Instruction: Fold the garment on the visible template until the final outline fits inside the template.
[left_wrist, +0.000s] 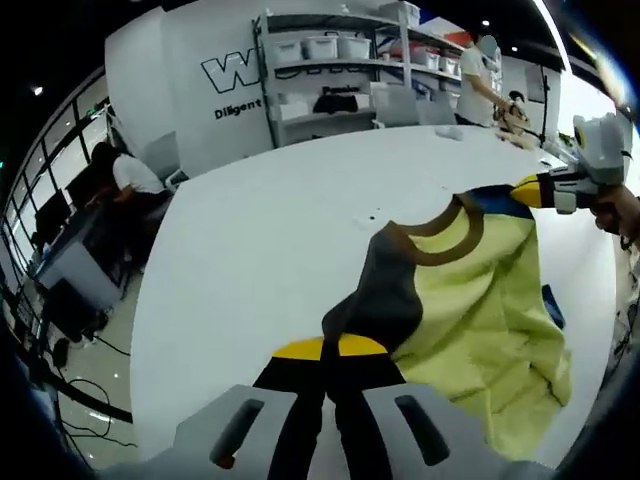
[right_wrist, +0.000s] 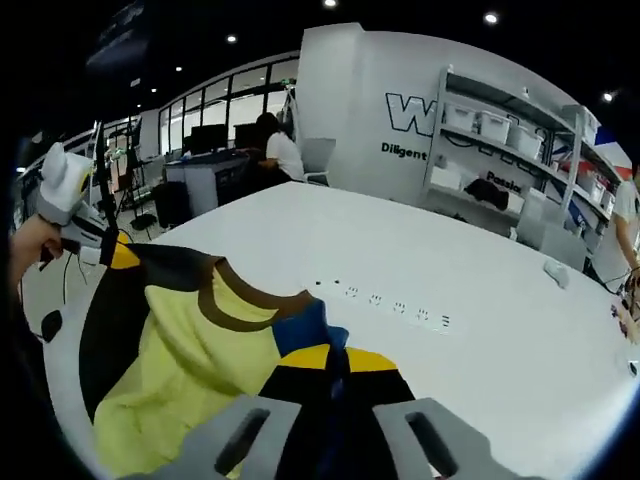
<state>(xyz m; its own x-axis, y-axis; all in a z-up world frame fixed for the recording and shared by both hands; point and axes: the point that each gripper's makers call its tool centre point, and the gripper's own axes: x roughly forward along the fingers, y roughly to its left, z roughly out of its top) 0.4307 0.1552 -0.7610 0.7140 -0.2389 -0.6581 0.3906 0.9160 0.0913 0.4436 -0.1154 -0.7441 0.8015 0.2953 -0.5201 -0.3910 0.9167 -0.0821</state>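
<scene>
A pale yellow T-shirt with a brown ribbed collar, one dark grey shoulder panel and one blue shoulder panel (left_wrist: 470, 300) hangs stretched between the two tools above a broad white surface (left_wrist: 270, 240). In the left gripper view, the left tool (left_wrist: 330, 352) rises from the bottom centre, its yellow-tipped black jaws pressed together on the grey shoulder, and the cloth runs away from it toward the upper right of the frame, where the right tool (left_wrist: 530, 192) pinches the blue shoulder beside a hand. In the right gripper view, the right tool (right_wrist: 330, 362) at the bottom centre is closed on the blue shoulder patch, and the shirt (right_wrist: 190, 360) spreads off to the left of the frame, reaching the left tool (right_wrist: 110, 250) near the left edge. So the shoulder line is the shirt's taut axis, strung from tool to tool, while the yellow body droops below it toward the lower part of each frame, crumpled and only partly resting on the surface. Each tool holds one end, so neither is nearer to the garment than the other. I can't make out a template outline on the surface, though a white power strip (right_wrist: 385, 305) lies beyond the shirt. To my eye, the shirt has yet to be laid flat, and the coming move depends on lowering both shoulders together, keeping that line straight.
</scene>
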